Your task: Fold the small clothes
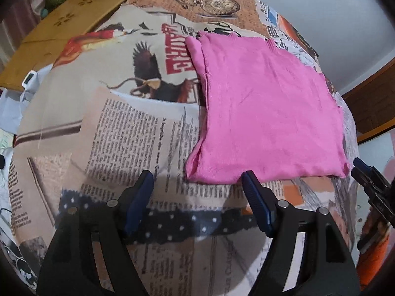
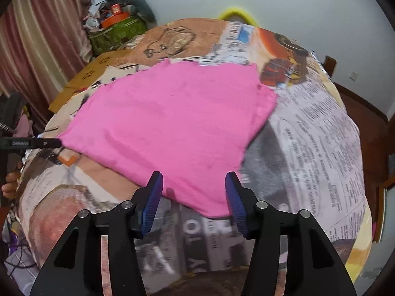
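Observation:
A pink garment (image 1: 266,108) lies folded flat on the newspaper-print table cover (image 1: 128,133). My left gripper (image 1: 197,180) is open and empty, just short of the garment's near edge at its left corner. In the right wrist view the pink garment (image 2: 172,123) fills the middle. My right gripper (image 2: 193,185) is open with its fingers on either side of the garment's near corner, holding nothing. The right gripper also shows at the right edge of the left wrist view (image 1: 370,185). The left gripper shows at the left edge of the right wrist view (image 2: 32,143).
A cardboard box (image 1: 64,29) lies at the table's far left. Cluttered bags and boxes (image 2: 116,27) stand by the curtain beyond the table. A wooden frame (image 1: 370,103) runs along the wall at right. A yellow rim (image 2: 237,14) shows behind the table.

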Available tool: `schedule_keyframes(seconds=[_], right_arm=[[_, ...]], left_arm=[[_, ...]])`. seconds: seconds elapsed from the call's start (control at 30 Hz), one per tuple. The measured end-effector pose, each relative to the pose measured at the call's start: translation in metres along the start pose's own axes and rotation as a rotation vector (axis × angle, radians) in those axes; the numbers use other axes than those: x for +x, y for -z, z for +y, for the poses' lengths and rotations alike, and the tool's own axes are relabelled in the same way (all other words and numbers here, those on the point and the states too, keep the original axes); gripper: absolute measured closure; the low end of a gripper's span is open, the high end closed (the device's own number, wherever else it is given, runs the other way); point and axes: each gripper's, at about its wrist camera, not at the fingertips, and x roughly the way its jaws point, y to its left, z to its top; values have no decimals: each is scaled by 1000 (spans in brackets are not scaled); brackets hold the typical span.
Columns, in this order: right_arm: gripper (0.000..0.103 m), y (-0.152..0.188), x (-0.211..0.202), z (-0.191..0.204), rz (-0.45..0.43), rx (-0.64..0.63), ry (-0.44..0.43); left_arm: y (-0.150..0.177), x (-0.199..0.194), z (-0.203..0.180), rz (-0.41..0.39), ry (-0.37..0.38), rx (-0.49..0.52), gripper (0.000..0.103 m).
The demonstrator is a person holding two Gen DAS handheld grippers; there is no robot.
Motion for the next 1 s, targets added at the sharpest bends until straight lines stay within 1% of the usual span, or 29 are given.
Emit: schedule_keyframes(seconds=[0.03,0.1,0.13,0.17,0.2,0.3,0.4,0.67,0.77,0.83,0.87,0.9,1.0], right_arm=[[55,0,1,4,2,-14,2],[54,-2,4,11,5,-39,5],[54,-4,6,12,9,-45,4],[54,-4,7,13,12,-47,3],[54,-5,9,13,15,-44,1],[54,-3,11,10,23,-10,0],[54,3,10,1,28,23,9],[54,22,-4,-31,29,141,41],[54,29,-8,-39,32,179,32],[54,32,-9,-42,35,196,20],[54,33,-9,-44,39,203,17],[54,34,-8,-44,40,207,15],[54,34,-5,-45,41,220,-2]], left_arm=[[0,1,-3,-6,-5,10,41],[1,1,-8,-19,-7,35,65],[1,0,-11,-25,-3,44,71],[1,-1,-13,-34,-7,59,83],[2,-2,-15,-41,-10,71,91],[6,-4,-19,-47,-16,105,94],[15,-8,-24,-47,-20,142,94],[54,-27,-45,-46,-36,220,95],[60,-36,-50,-47,-48,243,94],[55,-41,-48,-50,-84,244,89],[49,-44,-46,-59,-94,238,80],[43,-48,-43,-76,-106,227,68],[16,-61,-31,-147,-142,187,47]])
